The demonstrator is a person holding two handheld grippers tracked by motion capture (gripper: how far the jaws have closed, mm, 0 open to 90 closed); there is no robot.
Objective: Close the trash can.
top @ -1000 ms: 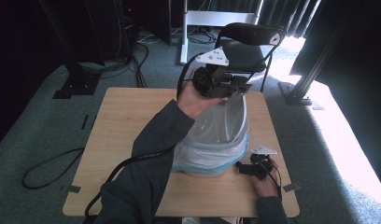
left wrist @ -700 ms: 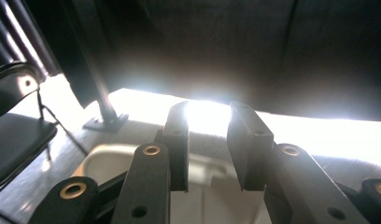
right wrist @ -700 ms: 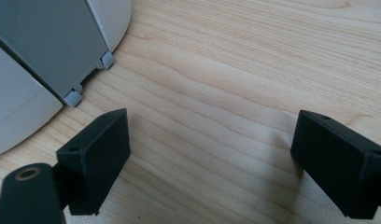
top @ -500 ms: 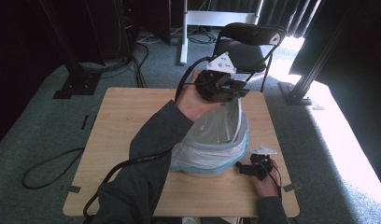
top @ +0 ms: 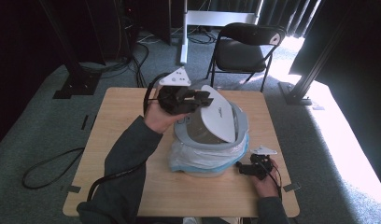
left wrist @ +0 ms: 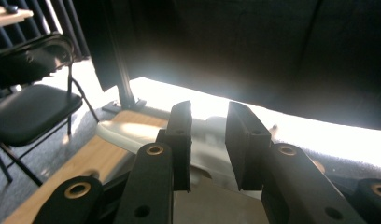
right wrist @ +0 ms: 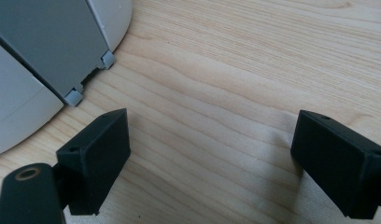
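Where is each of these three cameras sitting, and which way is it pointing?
High view: above the person's side, looking forward and down on the table; both forearms, left tongs and right tongs show.
Left gripper view: rides on the left tongs, looking along them over the white lid toward a chair.
Right gripper view: rides on the right tongs, looking down at the table beside the bin's base.
Shared: high and left views both show lid and chair.

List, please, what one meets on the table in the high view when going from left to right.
Left claw → white swing lid of the bin → right claw, low beside the bin's bagged base, near the table's front edge.
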